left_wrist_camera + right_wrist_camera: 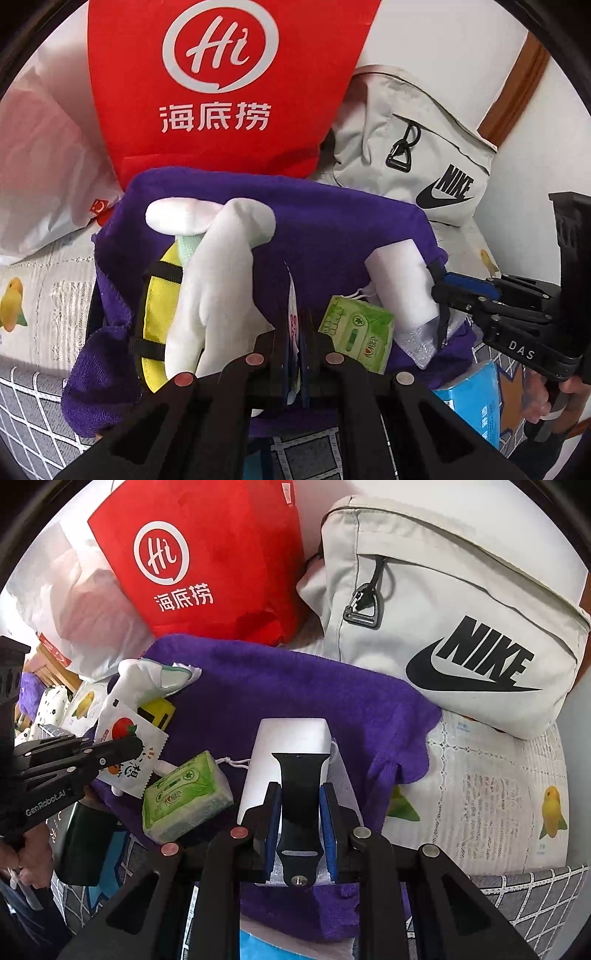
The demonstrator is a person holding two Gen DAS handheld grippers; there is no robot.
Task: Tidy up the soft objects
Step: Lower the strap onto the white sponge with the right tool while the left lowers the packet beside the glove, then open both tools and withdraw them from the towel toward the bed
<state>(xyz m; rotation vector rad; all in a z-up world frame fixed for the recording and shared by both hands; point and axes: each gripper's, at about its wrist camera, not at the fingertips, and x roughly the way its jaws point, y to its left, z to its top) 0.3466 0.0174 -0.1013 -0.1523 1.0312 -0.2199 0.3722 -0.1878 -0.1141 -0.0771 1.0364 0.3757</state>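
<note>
Right gripper is clamped on a black rubbery strap with a metal stud at its near end; blue pads press both strap edges. The strap's long axis runs straight away from the camera, wide end forward, lying over a white rounded rectangular pouch. The pouch's long axis follows the same line, far end toward the grey Nike backpack. Pouch sits on a purple fleece towel spread over the patterned bed cover.

Left gripper is pinched tight on a thin white sachet with a tomato print, held edge-on to its own camera, above the towel's left part.

Just left of the pouch, a green tissue packet lies on the towel, tilted, one corner toward the pouch. Farther left: white sock over a yellow pad with black straps.

Behind the towel stands a red paper bag with white "Hi" logo, touching the backpack's left side.
</note>
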